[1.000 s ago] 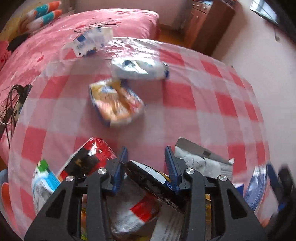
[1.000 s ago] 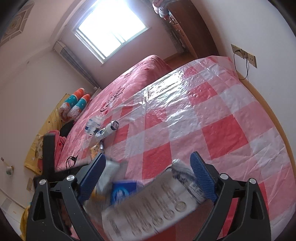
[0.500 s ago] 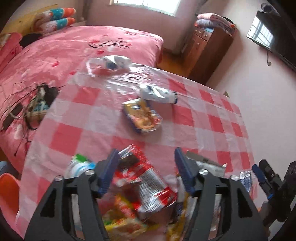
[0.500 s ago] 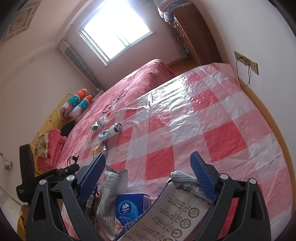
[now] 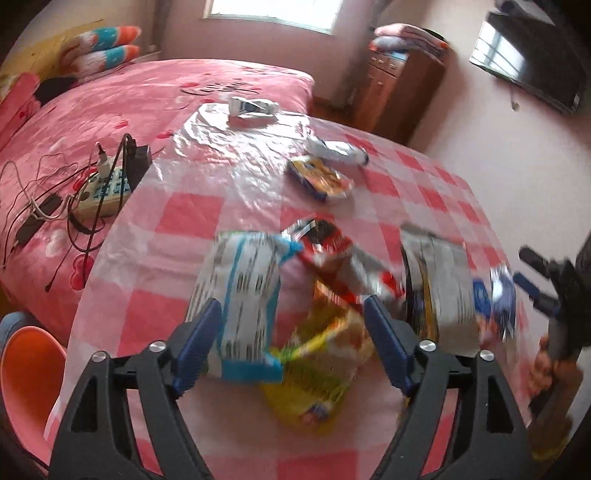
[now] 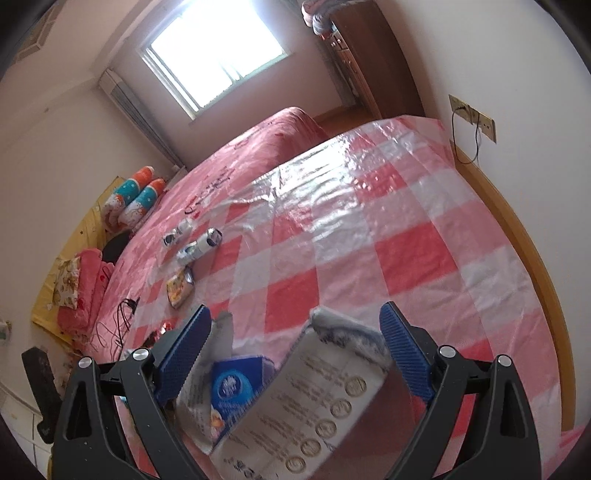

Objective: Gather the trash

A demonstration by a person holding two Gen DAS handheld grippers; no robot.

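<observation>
Crumpled foil and plastic snack wrappers lie heaped on the red-checked plastic cloth; an orange packet and white wrappers lie farther off.

— What do we have around us here?

— A pink-walled bedroom. At twelve o'clock a bright window; below it the bed in a pink cover, bolster pillows at eleven.

— And at one o'clock?

— A brown wooden cabinet, folded bedding on top, we think. At two, a dark wall-mounted screen.
</observation>
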